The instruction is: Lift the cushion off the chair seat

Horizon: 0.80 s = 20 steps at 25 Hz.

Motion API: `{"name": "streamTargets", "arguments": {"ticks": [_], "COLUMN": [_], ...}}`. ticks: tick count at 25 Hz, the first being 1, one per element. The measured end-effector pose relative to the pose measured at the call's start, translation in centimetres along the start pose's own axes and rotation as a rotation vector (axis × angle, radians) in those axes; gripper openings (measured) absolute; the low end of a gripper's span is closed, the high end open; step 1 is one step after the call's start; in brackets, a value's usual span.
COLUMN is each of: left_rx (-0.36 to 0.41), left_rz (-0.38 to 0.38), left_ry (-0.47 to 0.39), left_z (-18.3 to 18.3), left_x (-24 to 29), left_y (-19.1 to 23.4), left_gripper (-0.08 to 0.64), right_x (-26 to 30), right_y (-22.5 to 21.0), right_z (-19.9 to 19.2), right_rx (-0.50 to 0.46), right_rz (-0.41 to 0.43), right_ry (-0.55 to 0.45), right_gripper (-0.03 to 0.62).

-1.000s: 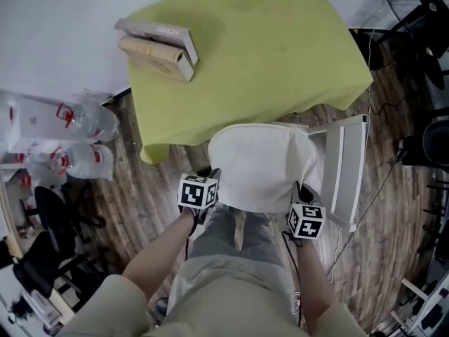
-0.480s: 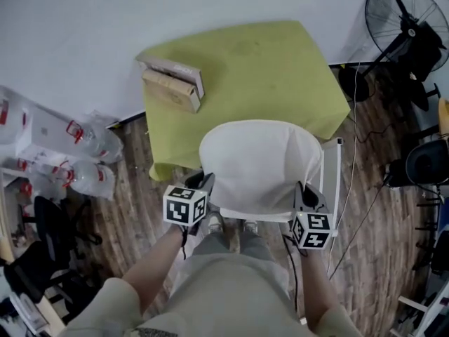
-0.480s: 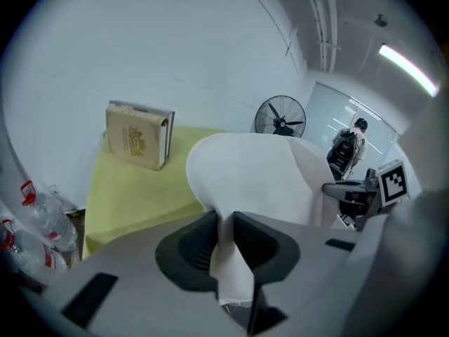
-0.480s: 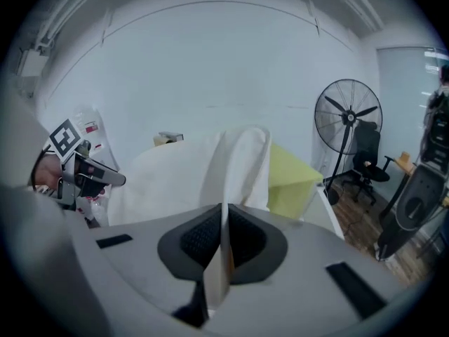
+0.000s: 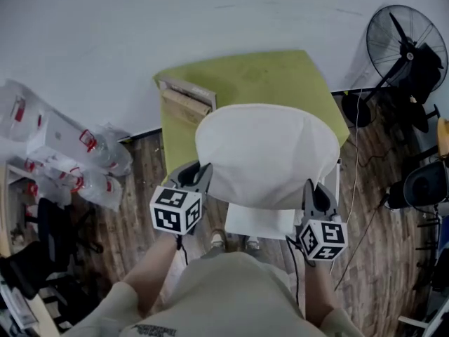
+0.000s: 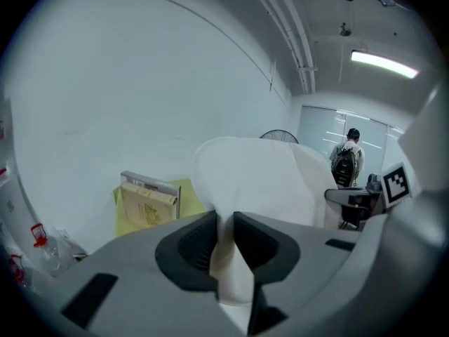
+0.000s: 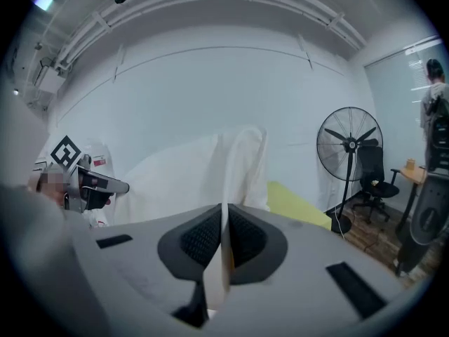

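Observation:
The white cushion [image 5: 266,153] hangs in the air, held up between both grippers, well above the white chair seat [image 5: 261,221]. My left gripper [image 5: 203,176] is shut on the cushion's left edge, and in the left gripper view the white fabric [image 6: 228,188] is pinched between the dark pads. My right gripper [image 5: 311,190] is shut on the cushion's right edge, where a thin fold of the cushion [image 7: 235,167] runs up from the pressed pads. The cushion hides most of the chair in the head view.
A yellow-green table [image 5: 238,83] stands behind the cushion with flat boxes [image 5: 184,97] on its left corner. Plastic bottles and bags [image 5: 77,160] lie on the wooden floor at left. A standing fan [image 5: 403,44] and cables are at right. A person with a backpack [image 6: 345,166] stands far off.
Both grippers have risen together with the cushion, which has come up off the chair seat. The bare white seat now shows below it.

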<state>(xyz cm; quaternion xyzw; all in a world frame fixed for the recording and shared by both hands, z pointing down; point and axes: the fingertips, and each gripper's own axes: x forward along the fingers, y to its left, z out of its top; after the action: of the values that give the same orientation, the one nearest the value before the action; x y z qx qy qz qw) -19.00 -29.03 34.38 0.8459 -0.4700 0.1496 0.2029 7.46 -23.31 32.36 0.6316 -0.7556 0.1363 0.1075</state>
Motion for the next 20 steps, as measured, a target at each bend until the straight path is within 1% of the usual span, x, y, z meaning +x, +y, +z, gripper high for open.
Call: {"name": "streamTargets", "arguments": {"ticks": [5,9,14,18,20], "left_rx": [0.042,0.058,0.064,0.072,0.079], "left_rz": [0.023,0.048,0.062,0.071,0.078], "left_ry": [-0.118,-0.213,-0.294,-0.35,-0.362], "left_z": [4.7,7.6,10.6,12.6,13.1], "left_x": [-3.4,-5.3,-7.3,-8.7,-9.1], "left_y": [0.1,0.2,0.3,0.1,0.0], "left_gripper": [0.086,0.086,0.087,0.087,0.087], "right_x": [-1.0,-1.8,-2.5,-2.9,-2.8], "right_y": [1.6,2.5,3.6,3.9,3.8], "right_z": [5.4,9.1,12.9,15.2,15.7], "right_rx": [-0.042,-0.039,-0.07,-0.054,-0.058], "right_rz": [0.03,0.065,0.093,0.15,0.156], "right_ry": [-0.114,-0.185,-0.257,-0.303,-0.31], "right_gripper": [0.025,0.025,0.025,0.025,0.025]}}
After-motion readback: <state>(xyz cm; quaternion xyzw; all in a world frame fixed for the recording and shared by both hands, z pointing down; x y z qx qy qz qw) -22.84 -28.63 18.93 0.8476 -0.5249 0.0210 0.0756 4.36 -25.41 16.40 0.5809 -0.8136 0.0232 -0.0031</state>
